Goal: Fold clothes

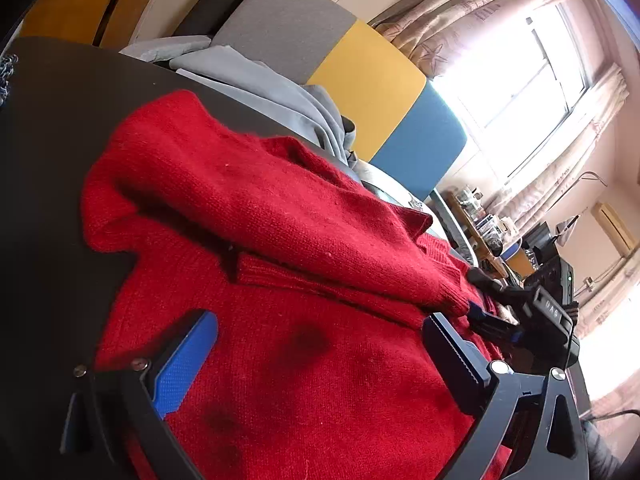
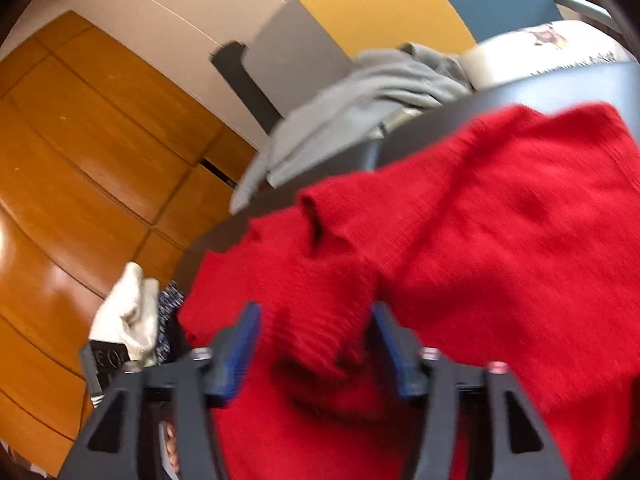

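Observation:
A red knit sweater (image 1: 304, 360) lies spread on a dark round table (image 1: 60, 152). One sleeve (image 1: 320, 224) is folded across its body. My left gripper (image 1: 320, 340) hovers low over the sweater's body, open wide, with nothing between its blue pads. In the right wrist view the same sweater (image 2: 500, 220) fills the frame, blurred. My right gripper (image 2: 318, 340) is open, and the ribbed sleeve cuff (image 2: 320, 332) lies loose between its pads. The right gripper (image 1: 492, 316) also shows in the left wrist view, at the cuff end of the sleeve.
A grey garment (image 1: 280, 92) hangs over the table's far edge, in front of a grey, yellow and blue panel (image 1: 372, 84). A white-gloved hand (image 2: 128, 312) is at the table's left edge. Wooden floor (image 2: 80, 160) lies beyond. A curtained window (image 1: 520, 60) is at the right.

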`<state>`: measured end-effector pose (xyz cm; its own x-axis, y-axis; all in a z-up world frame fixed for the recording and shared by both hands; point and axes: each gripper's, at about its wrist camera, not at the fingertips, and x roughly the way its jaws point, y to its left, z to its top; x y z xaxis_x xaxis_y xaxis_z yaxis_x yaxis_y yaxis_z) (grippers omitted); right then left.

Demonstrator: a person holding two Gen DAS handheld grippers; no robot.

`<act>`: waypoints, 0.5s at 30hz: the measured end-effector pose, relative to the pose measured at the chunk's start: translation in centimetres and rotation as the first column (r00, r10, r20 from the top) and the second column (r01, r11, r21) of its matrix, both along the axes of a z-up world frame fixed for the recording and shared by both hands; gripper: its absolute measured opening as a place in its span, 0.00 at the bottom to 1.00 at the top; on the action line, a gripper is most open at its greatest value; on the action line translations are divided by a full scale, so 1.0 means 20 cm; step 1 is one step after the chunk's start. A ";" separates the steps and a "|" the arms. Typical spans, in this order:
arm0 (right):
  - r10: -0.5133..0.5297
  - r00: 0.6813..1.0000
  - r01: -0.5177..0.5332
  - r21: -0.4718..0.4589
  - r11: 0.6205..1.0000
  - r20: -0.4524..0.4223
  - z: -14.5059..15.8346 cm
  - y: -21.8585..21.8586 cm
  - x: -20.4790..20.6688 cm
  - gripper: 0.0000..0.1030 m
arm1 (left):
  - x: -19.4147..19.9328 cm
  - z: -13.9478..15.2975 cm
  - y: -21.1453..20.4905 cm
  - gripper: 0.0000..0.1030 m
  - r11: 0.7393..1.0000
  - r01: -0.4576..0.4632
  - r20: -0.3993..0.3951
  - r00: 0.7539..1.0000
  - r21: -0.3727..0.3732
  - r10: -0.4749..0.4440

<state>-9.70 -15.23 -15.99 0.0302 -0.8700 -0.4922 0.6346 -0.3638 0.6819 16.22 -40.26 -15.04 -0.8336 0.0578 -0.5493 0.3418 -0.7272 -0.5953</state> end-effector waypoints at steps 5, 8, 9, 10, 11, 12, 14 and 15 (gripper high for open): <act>0.047 0.997 -0.045 0.032 0.998 -0.059 -0.02 -0.13 0.03 0.91 | 0.01 0.00 0.00 1.00 1.000 0.000 -0.009 1.000 0.006 0.000; -0.001 0.998 0.008 0.121 0.993 -0.057 -0.01 -0.14 0.03 0.66 | 0.01 0.00 0.00 1.00 1.000 0.001 -0.017 1.000 0.012 -0.001; -0.021 0.999 0.029 0.154 0.988 -0.048 -0.01 -0.14 0.03 0.63 | 0.01 -0.01 0.00 1.00 1.000 0.001 -0.019 1.000 0.014 -0.001; -0.018 0.999 0.024 0.157 0.987 -0.040 -0.01 -0.14 0.03 0.61 | 0.01 -0.01 0.00 1.00 1.000 0.002 -0.022 1.000 0.016 -0.001; -0.015 0.999 0.020 0.159 0.987 -0.032 -0.01 -0.13 0.03 0.54 | 0.01 -0.01 0.00 1.00 1.000 0.002 -0.024 1.000 0.017 -0.001; -0.010 1.000 0.014 0.163 0.986 -0.027 -0.01 -0.13 0.03 0.51 | 0.01 0.00 0.00 1.00 1.000 0.002 -0.025 1.000 0.018 -0.002; 0.005 1.000 -0.002 0.189 0.982 -0.016 0.01 -0.12 0.05 0.50 | 0.01 0.00 -0.01 1.00 1.000 0.002 -0.028 1.000 0.019 -0.001; 0.011 1.000 -0.010 0.199 0.980 -0.007 0.03 -0.12 0.06 0.50 | 0.01 0.00 -0.01 1.00 1.000 0.002 -0.030 1.000 0.020 -0.001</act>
<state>-8.50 -17.59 -15.47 0.0341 -0.7542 -0.6558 0.6442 -0.4850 0.5913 16.44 -40.43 -15.11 -0.8497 0.0702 -0.5225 0.3221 -0.7153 -0.6201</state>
